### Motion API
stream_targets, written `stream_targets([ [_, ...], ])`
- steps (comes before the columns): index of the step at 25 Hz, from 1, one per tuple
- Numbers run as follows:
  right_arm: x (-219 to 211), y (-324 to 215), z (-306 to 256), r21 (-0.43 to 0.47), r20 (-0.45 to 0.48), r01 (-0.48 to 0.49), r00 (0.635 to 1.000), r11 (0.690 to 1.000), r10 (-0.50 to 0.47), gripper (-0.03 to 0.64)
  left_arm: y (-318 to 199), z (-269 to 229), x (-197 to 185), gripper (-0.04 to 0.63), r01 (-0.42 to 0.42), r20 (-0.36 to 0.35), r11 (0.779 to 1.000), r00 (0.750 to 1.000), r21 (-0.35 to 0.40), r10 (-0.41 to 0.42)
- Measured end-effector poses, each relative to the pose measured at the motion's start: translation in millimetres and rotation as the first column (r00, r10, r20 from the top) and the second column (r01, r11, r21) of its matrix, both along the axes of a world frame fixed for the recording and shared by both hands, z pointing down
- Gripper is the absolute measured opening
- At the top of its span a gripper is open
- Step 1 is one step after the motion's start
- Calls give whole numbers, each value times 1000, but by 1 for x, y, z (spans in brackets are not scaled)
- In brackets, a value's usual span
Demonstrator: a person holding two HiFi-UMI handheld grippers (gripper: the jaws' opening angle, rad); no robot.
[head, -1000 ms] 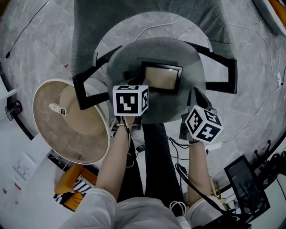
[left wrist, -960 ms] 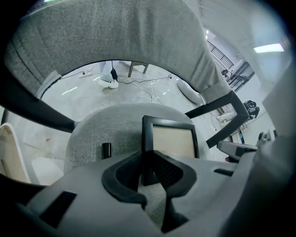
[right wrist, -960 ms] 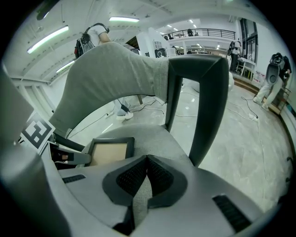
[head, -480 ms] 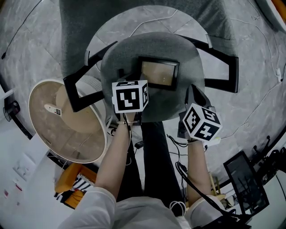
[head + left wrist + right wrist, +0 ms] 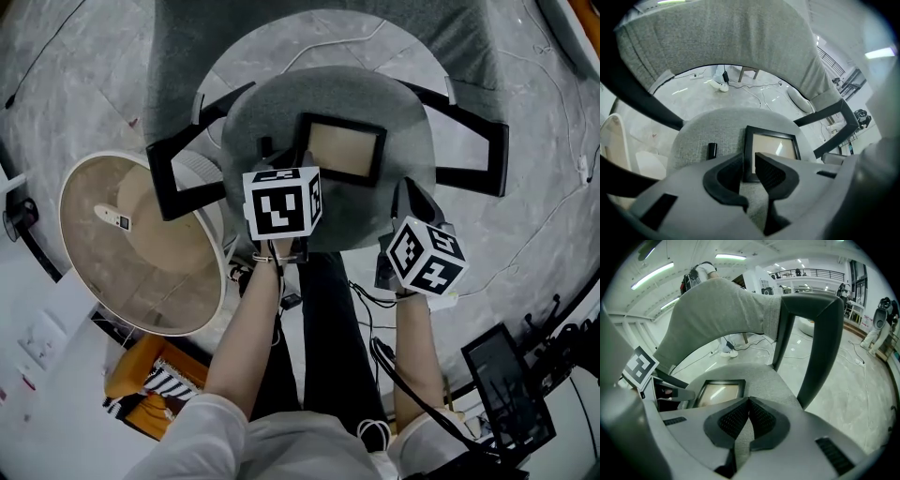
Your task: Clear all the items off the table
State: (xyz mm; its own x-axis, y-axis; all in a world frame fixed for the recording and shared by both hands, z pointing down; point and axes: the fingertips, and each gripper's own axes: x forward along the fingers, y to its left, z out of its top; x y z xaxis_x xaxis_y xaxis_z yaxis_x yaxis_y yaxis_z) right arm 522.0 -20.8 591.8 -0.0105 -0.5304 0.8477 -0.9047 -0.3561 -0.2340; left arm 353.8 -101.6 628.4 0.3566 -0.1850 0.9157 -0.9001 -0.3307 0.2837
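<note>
Hovering unmoved by the picture frame (image 5: pixel 344 150), left tool (image 5: pixel 749 163) slightly spread, right tool (image 5: pixel 748 404) pressed together

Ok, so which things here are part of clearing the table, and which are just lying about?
Job: round table, small white item on it, left tongs, right tongs.
Off the table, just about: grey chair, picture frame and small black thing on its seat, floor cables, orange object.
</note>
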Motion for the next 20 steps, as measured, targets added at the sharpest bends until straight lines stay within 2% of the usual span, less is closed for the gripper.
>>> stream_targets([
  [7, -28, -8, -12, 11, -4, 44, 999, 999, -44, 23, 11, -27, -29, 77, 90, -76, 996, 993, 2, -90],
  [13, -71, -18, -27, 25, -11, 139, 990, 990, -139, 23, 32, -49, -74, 77, 178, -103, 984, 979, 3, -176],
  [16, -104, -19, -35, 24, -10, 200, 980, 980, -200, 23, 45, -60, -109, 70, 235, -104, 972, 967, 11, -232],
  [20, -169, -14, -44, 21, 4, 295, 955, 955, -295, 23, 66, -67, -181, 14, 322, -66, 946, 945, 28, -319],
])
